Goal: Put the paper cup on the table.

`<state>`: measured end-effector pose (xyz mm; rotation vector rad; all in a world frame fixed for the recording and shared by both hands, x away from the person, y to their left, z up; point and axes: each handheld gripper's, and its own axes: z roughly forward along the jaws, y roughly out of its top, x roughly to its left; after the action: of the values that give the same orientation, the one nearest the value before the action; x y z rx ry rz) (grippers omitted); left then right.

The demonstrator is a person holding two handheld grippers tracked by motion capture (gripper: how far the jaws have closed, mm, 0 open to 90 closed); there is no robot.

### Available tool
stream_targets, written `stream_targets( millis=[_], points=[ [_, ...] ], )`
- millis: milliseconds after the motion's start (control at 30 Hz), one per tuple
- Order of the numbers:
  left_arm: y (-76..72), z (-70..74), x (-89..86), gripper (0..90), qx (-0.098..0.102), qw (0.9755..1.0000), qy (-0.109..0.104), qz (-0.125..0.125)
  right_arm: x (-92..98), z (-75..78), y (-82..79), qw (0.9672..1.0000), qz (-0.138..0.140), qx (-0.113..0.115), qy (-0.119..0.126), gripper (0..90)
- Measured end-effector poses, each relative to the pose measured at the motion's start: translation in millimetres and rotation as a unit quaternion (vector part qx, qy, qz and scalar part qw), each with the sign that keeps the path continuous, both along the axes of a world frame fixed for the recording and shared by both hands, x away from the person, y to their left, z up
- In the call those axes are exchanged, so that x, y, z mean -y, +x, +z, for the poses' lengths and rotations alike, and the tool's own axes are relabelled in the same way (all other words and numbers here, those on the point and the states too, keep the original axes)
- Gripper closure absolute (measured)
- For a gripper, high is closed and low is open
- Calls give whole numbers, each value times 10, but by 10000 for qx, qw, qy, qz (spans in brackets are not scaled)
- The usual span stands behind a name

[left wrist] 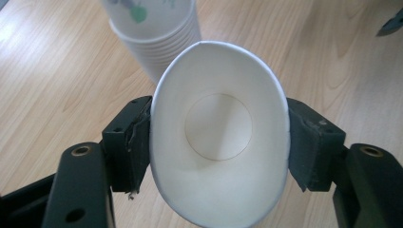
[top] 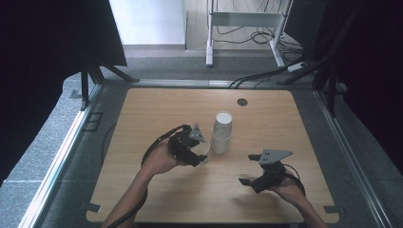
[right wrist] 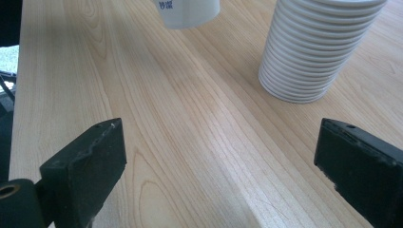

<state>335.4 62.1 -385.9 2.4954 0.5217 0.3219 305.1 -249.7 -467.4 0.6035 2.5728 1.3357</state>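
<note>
A single white paper cup (left wrist: 218, 137) sits between the jaws of my left gripper (left wrist: 219, 142), which is shut on it; the squeeze presses its rim into an oval, and its mouth faces the camera. In the high view the left gripper (top: 203, 152) holds this cup (top: 205, 147) just left of a tall stack of white paper cups (top: 222, 133). The stack (left wrist: 157, 42) stands upright right behind the held cup. My right gripper (top: 247, 168) hovers to the right of and nearer than the stack, open wide with nothing between its fingers. In the right gripper view, the stack (right wrist: 313, 52) is ahead to the right and the held cup's base (right wrist: 187, 12) is at the top.
The wooden table (top: 157, 109) has a small round dark grommet (top: 242, 101) near its far edge. Bare wood lies between the right gripper (right wrist: 221, 147) and the stack. Beyond the table are a white desk frame (top: 247, 21), floor cables and dark curtains at both sides.
</note>
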Motion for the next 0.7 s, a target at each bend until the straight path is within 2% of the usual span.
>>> stream_targets(
  millis=[167, 200, 400, 467, 700],
  points=[
    [28, -13, -26, 317, 14, 9998, 159, 96, 21, -16, -4, 10000, -24, 53, -56, 33],
    [41, -14, -38, 317, 40, 9996, 251, 147, 34, -30, -5, 10000, -37, 35, -76, 30],
    [84, -14, -77, 315, 12, 9990, 358, 256, 72, -76, 5, 9996, -196, 23, -179, 16],
    [112, -24, -103, 315, -21, 9983, 460, 344, 84, -90, 8, 9995, -217, 27, -215, 16],
    [174, -70, -195, 314, -120, 9964, 594, 594, 113, -125, 10, 9991, -268, 55, -332, 17]
  ],
)
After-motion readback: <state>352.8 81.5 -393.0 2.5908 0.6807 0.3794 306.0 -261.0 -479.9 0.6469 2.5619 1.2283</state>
